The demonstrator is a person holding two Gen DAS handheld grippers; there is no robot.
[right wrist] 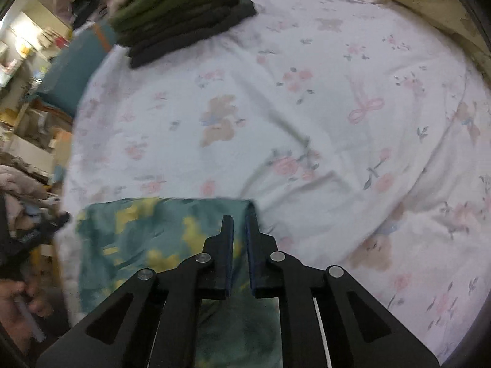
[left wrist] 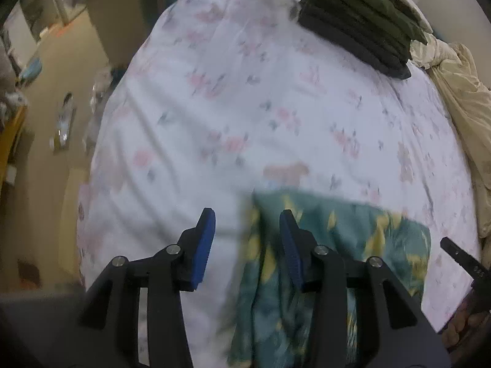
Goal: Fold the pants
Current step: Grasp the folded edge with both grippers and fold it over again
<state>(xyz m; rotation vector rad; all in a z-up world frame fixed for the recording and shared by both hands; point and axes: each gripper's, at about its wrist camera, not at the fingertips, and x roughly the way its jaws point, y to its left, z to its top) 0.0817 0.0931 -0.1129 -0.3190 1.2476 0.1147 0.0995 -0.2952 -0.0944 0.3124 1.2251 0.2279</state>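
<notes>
Pants (right wrist: 147, 239): teal, yellow-patterned, lying at near edge of floral bed sheet (right wrist: 307, 107).
Left gripper (left wrist: 247, 224): spread wide, empty, over pants' left edge.
Right gripper (right wrist: 239, 224): narrow gap, clamping pants' folded corner.
Folded stack (left wrist: 362, 18): far corner, well apart.

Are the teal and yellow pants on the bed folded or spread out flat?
Folded, at least once: the pants show a rounded doubled edge at their far end on the bedsheet, with the right claw closed on that corner.
</notes>
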